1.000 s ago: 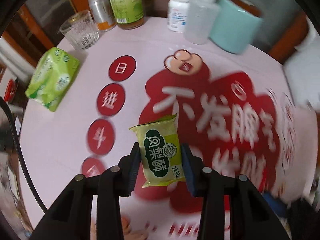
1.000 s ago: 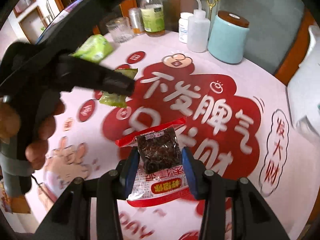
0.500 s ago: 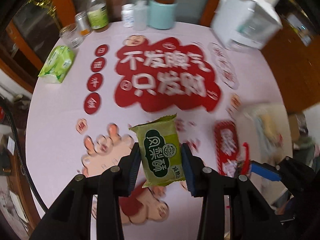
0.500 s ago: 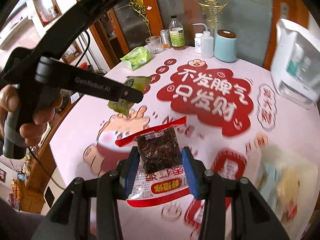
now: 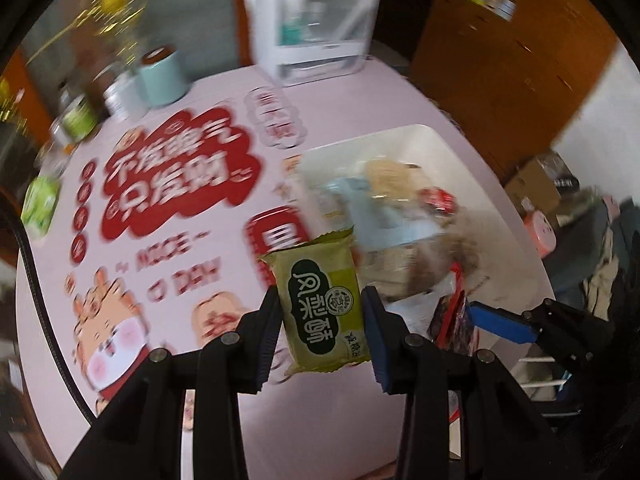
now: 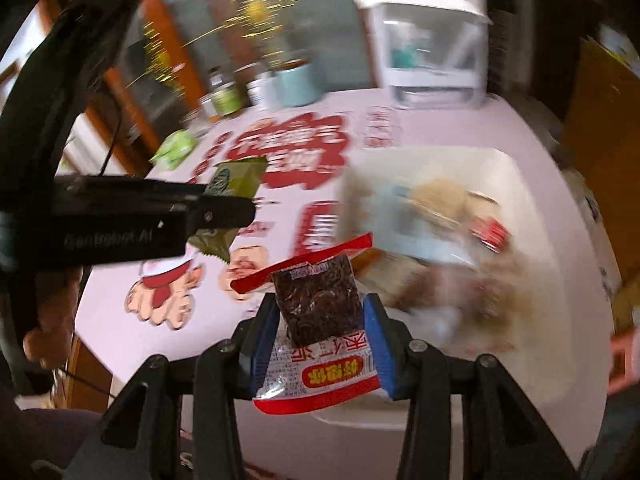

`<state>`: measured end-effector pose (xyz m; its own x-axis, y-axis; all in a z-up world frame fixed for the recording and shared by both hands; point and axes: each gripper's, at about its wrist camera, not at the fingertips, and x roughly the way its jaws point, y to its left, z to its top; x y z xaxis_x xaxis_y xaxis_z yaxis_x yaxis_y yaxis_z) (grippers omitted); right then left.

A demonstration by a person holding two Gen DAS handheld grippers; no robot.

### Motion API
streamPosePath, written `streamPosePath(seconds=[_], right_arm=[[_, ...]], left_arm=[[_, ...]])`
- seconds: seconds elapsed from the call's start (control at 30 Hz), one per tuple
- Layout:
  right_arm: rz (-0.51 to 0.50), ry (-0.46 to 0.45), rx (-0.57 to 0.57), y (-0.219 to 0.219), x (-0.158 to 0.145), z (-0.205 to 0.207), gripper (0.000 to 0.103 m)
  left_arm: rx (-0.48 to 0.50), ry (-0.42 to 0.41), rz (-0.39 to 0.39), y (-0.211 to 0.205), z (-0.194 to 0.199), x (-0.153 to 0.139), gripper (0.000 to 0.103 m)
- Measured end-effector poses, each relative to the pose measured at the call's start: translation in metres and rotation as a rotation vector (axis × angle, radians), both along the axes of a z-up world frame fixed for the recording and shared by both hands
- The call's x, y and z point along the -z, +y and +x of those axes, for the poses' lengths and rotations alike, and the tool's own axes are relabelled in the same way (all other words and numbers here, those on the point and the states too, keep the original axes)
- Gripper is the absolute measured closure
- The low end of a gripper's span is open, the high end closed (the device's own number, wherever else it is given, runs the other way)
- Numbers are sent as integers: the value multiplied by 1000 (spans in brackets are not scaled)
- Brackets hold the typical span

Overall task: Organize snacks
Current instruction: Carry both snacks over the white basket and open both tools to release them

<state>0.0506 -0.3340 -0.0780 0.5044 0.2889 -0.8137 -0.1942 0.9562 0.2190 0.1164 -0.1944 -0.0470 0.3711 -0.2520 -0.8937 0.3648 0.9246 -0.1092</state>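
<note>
My left gripper [image 5: 322, 330] is shut on a green snack packet [image 5: 320, 300] and holds it above the table, just left of a white bin [image 5: 452, 152] that holds several snacks. My right gripper [image 6: 320, 334] is shut on a red and clear packet of dark dried snack [image 6: 316, 304], held over the near rim of the white bin [image 6: 516, 172]. The left gripper with the green packet [image 6: 236, 180] also shows at the left of the right wrist view. The right gripper's blue pad shows at the right of the left wrist view [image 5: 500, 322].
The pink round table [image 5: 224, 412] has a red printed cloth. At the back stand a white drawer box [image 5: 312, 28], a teal canister [image 5: 162, 76], bottles and a green tissue pack [image 5: 40, 204]. A wooden cabinet [image 5: 512, 52] stands to the right. The view is motion-blurred.
Both grippers have swung to the right across the table with their packets held. The white bin of snacks has come into view close under them.
</note>
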Motion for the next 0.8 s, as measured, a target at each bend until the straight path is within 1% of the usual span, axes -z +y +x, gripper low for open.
streamPosePath(seconds=[0.07,0.17,0.23,0.3,0.37,0.5,0.6,0.7,0.73,0.77,0.8], right_arm=[[-1,-1,62,-23,3,-4,59],[-6,-2,152,-56,6,-5,59],[-26,-12,187,-71,6,-6,59],[-67,-22,214,-82,7,-3,59],[-80,-21,227,-92,9,-2,59],[-66,-6,239,-107,15,0,59],[-58,19,247,-114,22,5,58],[-19,56,256,-120,29,10,58],[-7,64,256,-121,31,11,58],[7,70,255,-123,32,12,58],[22,77,253,-124,34,13,58]], left_arm=[[42,-17,4,-26,-3,3,65],[97,-55,32,-66,-7,6,65],[112,-64,45,-83,-7,10,65],[118,-67,52,-100,-5,13,65],[106,-55,45,-112,-1,18,65],[97,-18,26,-124,4,26,65],[101,-30,44,-132,2,26,64],[95,-47,64,-134,-2,24,64],[93,-50,65,-134,-2,24,58],[94,-50,63,-134,-4,22,50],[94,-55,59,-133,-5,21,28]])
